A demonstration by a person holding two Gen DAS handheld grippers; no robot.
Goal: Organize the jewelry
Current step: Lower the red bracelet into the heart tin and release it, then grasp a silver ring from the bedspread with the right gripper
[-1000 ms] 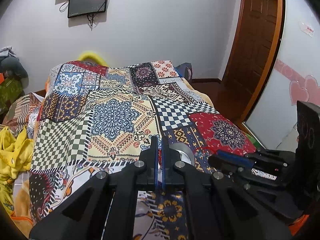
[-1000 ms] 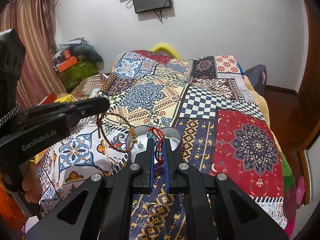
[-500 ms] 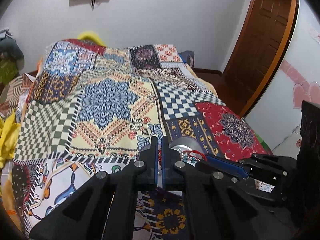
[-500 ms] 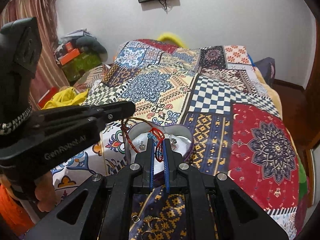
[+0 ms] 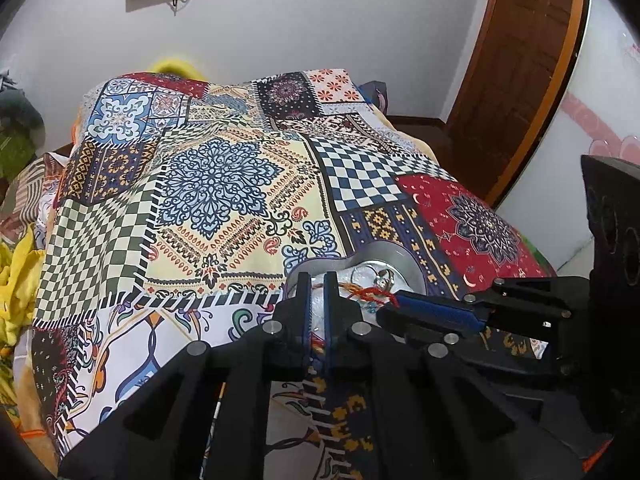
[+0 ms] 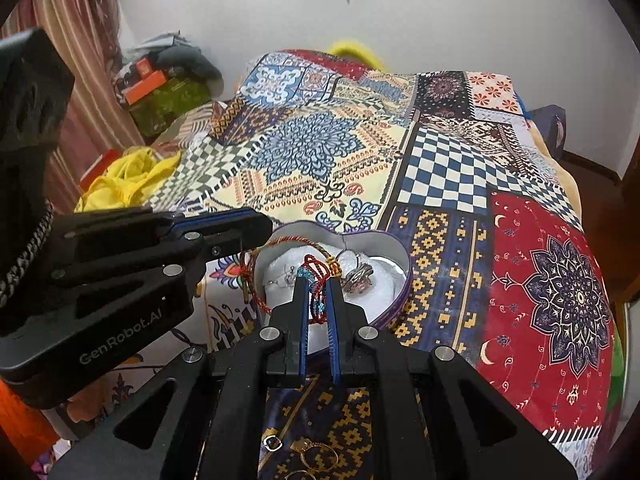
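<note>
A heart-shaped tin (image 6: 396,256) with a white lining sits on the patchwork bedspread; it also shows in the left wrist view (image 5: 400,258). Silver pieces (image 6: 358,274) lie inside it. My right gripper (image 6: 317,280) is shut on a red and blue bead bracelet (image 6: 316,268) over the tin. My left gripper (image 5: 316,280) is shut on a red and gold thread bracelet (image 6: 280,244), which hangs over the tin's left rim. In the left wrist view the thread (image 5: 372,292) runs toward the right gripper's fingers (image 5: 436,312).
Gold rings (image 6: 316,454) and a small dark ring (image 6: 273,443) lie on the bedspread (image 6: 320,148) below my right gripper. Yellow cloth (image 6: 124,184) and boxes (image 6: 148,80) are piled left of the bed. A wooden door (image 5: 516,60) stands at the right.
Both grippers have moved forward and down onto the tin. The bracelets now hang inside or over its rim, and both pairs of fingers stand slightly wider apart.
</note>
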